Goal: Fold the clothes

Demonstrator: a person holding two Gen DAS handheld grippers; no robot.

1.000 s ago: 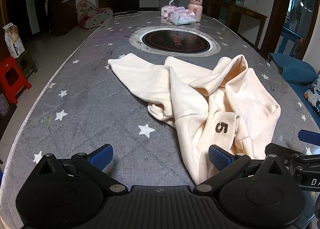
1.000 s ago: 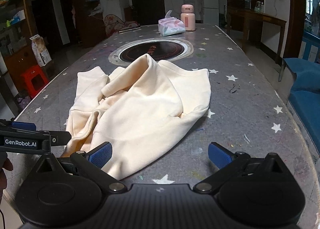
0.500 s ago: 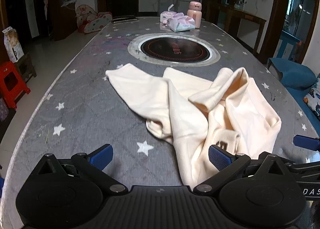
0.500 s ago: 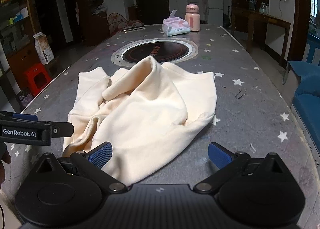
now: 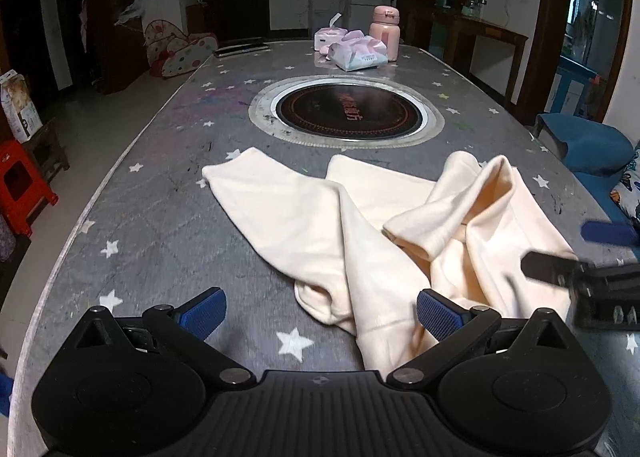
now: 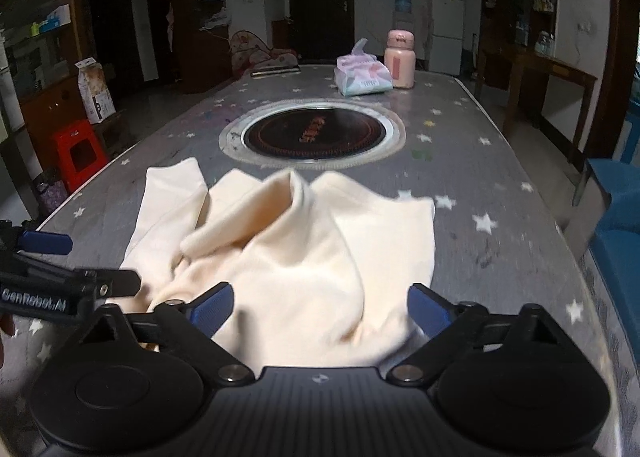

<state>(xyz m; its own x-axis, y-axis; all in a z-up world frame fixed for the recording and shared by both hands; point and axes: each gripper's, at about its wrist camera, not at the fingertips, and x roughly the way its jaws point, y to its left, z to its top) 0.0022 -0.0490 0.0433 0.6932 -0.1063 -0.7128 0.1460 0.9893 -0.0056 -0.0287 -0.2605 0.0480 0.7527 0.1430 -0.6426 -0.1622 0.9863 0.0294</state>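
Observation:
A cream garment [image 5: 360,225] lies crumpled on the grey star-patterned table [image 5: 160,217], one sleeve stretched out to the left. My left gripper [image 5: 320,315] is open at the garment's near edge, with cloth by its right pad [image 5: 438,315]. The right gripper [image 5: 576,249] shows at the right edge of that view. In the right wrist view the garment [image 6: 300,249] fills the middle. My right gripper [image 6: 320,307] has cloth between its blue pads, its jaws are closing, and the pads do not press on the cloth. The left gripper [image 6: 88,263] is at the left of this view.
A round inset hotplate [image 5: 348,113] sits in the table beyond the garment. Tissue packs [image 5: 360,53] and a pink flask [image 5: 385,31] stand at the far end. A blue chair [image 5: 588,145] is to the right, a red stool [image 5: 20,181] on the floor to the left.
Both grippers have moved forward over the garment's near edge. The patch with the 5 has slipped out of the left wrist view. The right gripper's pads stand slightly closer together.

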